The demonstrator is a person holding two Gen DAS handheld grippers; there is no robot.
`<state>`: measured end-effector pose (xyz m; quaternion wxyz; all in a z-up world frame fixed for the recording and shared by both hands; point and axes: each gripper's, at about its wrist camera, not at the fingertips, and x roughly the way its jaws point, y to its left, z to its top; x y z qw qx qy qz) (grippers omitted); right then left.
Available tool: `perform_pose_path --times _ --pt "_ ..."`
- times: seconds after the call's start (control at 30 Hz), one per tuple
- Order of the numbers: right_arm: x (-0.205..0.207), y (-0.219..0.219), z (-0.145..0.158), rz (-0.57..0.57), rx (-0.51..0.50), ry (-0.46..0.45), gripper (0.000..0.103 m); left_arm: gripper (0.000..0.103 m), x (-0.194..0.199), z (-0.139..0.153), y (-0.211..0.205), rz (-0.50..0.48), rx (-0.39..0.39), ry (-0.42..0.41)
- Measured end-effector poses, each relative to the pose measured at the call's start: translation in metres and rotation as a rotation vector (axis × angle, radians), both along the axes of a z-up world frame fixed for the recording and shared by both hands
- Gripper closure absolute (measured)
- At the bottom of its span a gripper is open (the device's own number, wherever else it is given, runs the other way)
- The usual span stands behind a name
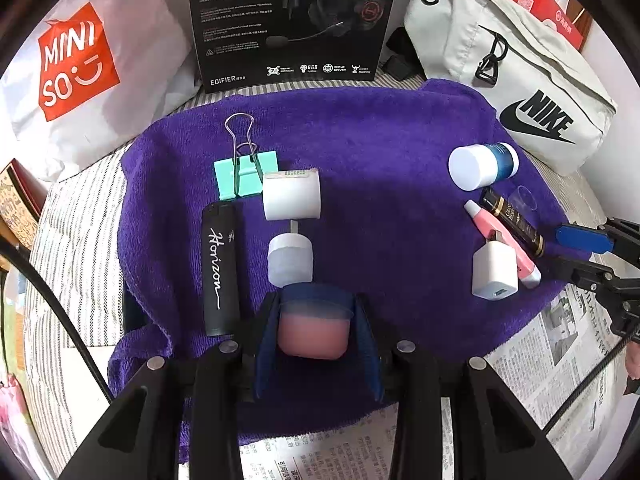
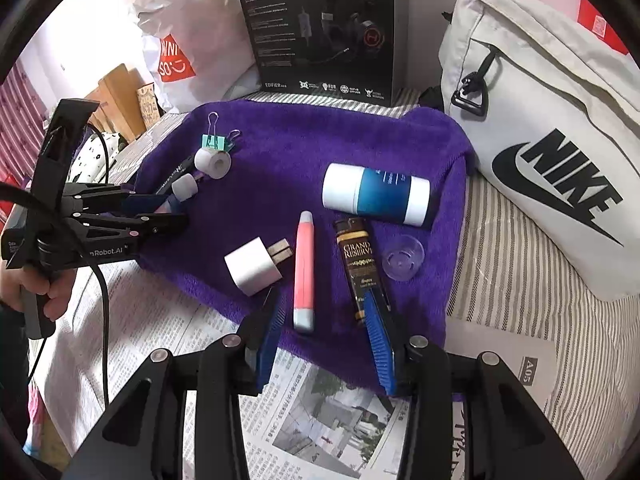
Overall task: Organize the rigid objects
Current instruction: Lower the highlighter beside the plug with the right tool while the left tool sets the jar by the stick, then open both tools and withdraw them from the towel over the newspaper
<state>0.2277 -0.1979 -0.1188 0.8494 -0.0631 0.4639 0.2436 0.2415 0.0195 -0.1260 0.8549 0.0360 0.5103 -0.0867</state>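
MINISO bag (image 1: pixel 72 80); NIKE pouch (image 1: pixel 532 92); Horizon lighter (image 1: pixel 219 270).

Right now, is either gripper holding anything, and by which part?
The left gripper clamps a pink bottle with a frosted cap across its pink body. The right gripper is open and holds nothing; the pink tube lies loose between its fingers.

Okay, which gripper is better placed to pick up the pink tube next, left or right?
Right. The right gripper is open and empty, with the pink tube lying just ahead of its fingertips. The left gripper is already shut on a pink object.
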Motion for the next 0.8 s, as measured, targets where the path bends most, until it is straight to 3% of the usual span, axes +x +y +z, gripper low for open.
perform_pose_path --times 0.17,0.43,0.67,0.8 --pt "-0.003 -0.006 -0.003 -0.021 0.006 0.010 0.061 0.065 -0.005 0.001 0.003 0.007 -0.024 0.014" --pt "-0.007 -0.015 -0.003 -0.053 0.034 0.020 0.055 0.046 -0.013 0.006 0.014 0.055 -0.149 0.054" --pt "-0.012 -0.012 -0.004 -0.063 0.032 0.006 0.048 0.025 -0.025 0.019 0.009 0.071 -0.139 0.046" --pt "-0.013 -0.007 -0.004 -0.067 0.039 0.000 0.035 0.017 -0.035 0.027 0.007 0.058 -0.116 0.033"
